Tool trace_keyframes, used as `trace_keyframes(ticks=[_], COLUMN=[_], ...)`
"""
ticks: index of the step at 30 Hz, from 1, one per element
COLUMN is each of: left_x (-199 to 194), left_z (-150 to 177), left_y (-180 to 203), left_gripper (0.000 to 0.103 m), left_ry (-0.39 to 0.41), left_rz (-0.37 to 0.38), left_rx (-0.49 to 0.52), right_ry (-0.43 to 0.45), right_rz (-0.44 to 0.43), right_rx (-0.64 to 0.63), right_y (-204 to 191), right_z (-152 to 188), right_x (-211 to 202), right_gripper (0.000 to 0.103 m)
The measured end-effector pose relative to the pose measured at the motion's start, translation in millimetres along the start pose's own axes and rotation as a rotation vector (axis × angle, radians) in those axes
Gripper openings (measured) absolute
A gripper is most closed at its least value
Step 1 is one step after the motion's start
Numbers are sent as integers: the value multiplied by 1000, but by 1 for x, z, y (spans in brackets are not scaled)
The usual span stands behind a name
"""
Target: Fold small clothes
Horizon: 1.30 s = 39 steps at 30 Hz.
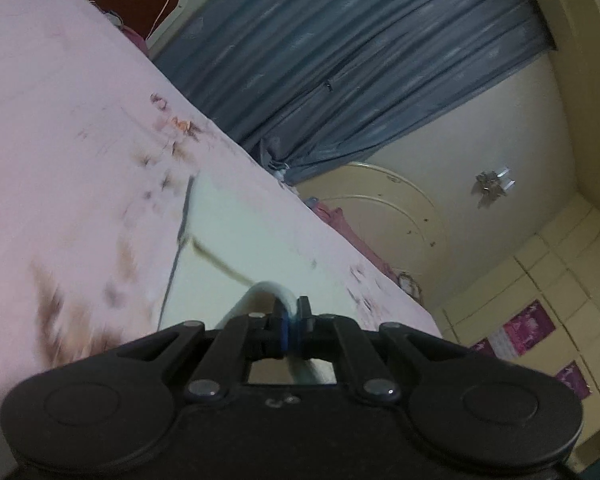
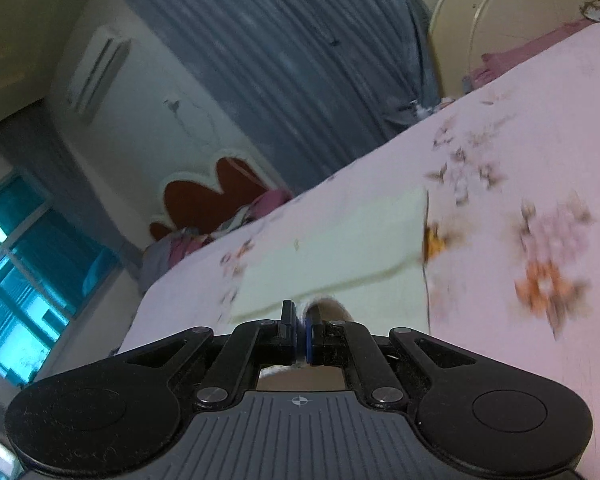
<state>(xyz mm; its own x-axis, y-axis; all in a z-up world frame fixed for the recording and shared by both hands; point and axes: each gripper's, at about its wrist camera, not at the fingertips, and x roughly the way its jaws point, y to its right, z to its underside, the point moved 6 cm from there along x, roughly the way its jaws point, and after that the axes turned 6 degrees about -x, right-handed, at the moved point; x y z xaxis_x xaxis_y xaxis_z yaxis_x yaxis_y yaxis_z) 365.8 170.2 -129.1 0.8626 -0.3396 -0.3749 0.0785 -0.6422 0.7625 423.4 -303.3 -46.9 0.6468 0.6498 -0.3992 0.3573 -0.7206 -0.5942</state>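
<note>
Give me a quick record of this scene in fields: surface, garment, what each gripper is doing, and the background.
surface: bed with a pink floral sheet
garment: pale cream garment lying on the sheet, near edge raised off it
left gripper: shut on a white edge of the garment
right gripper: shut on the garment's edge
background: blue-grey curtain, cream headboard, air conditioner on the wall
image quality: motion blur in both views

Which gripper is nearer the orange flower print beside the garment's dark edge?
Right, probably. The right gripper has the orange flower print just ahead to its right; from the left gripper it sits far up the sheet.
</note>
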Motion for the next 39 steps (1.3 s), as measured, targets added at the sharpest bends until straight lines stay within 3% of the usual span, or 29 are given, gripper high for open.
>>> trace_keyframes(ticks=[8, 13, 17, 20, 21, 22, 23, 24, 27, 30, 32, 36, 39], left_x=[117, 185, 209, 218, 217, 218, 218, 220, 226, 236, 243, 258, 260], left_z=[-65, -82, -84, -92, -95, -98, -100, -103, -106, -103, -98, -92, -91], left_y=[-19, -51, -65, -66, -65, -65, -63, -61, -55, -47, -44, -42, -44], left_gripper=[3, 3, 5, 26, 31, 35, 36, 37, 37, 33, 32, 22, 1], left_ry=[-81, -161, -187, -149, -138, -131, -131, -132, -166, -225, -263, -302, -303], left_rz=[-60, -103, -135, -106, -92, -83, -81, -86, -109, -141, -173, -216, -232], left_rx=[3, -32, -20, -19, -22, -22, -13, 2, 106, 243, 323, 419, 427], right_ry=[-48, -108, -141, -126, -122, -103, -71, -47, -46, -103, -150, -238, -267], right_rz=[88, 131, 149, 155, 172, 191, 199, 198, 193, 214, 223, 277, 317], right_rx=[133, 202, 251, 225, 217, 203, 186, 171, 162, 102, 63, -50, -135], right_y=[63, 104, 129, 132, 134, 134, 133, 132, 137, 139, 134, 130, 126], right_z=[-64, -68, -65, -70, -73, -76, -79, -82, -85, -78, -73, -62, -56], right_x=[128, 185, 217, 227, 230, 230, 228, 225, 224, 230, 240, 261, 270], right_gripper=[3, 3, 3, 4, 8, 30, 62, 68, 68, 67, 49, 35, 21])
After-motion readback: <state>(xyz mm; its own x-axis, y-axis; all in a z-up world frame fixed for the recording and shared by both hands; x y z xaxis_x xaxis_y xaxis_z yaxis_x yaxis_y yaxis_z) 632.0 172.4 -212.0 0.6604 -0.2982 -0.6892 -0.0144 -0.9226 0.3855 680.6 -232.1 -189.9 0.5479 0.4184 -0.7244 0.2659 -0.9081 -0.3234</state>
